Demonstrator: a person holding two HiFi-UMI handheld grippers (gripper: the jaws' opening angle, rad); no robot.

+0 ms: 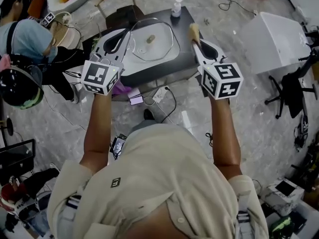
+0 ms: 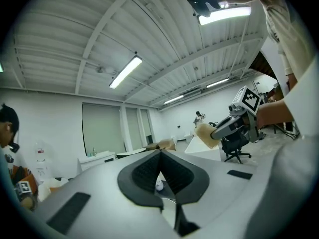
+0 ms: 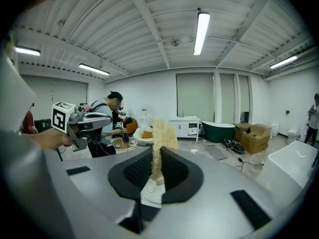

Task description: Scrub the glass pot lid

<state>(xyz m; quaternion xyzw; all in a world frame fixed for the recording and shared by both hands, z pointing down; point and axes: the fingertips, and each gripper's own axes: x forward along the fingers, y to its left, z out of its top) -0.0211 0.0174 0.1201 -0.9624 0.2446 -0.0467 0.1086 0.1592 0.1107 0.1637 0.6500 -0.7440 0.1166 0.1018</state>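
The glass pot lid (image 1: 158, 48) lies in a white basin (image 1: 130, 62) on a dark table, its knob near the middle. My left gripper (image 1: 126, 33) is held above the basin's left edge; in the left gripper view its jaws (image 2: 160, 154) are shut with nothing between them. My right gripper (image 1: 195, 40) hovers by the table's right side, shut on a tan scrub sponge (image 1: 193, 31). That sponge (image 3: 159, 133) sticks up between the right gripper's (image 3: 156, 152) jaws. Both grippers point level across the room, well above the lid.
A soap pump bottle (image 1: 176, 7) stands at the table's far edge. On the floor are a power strip with cables (image 1: 160, 93), a white box (image 1: 271, 39) and an office chair (image 1: 291, 91) at right. A person in blue (image 1: 27, 39) sits at left.
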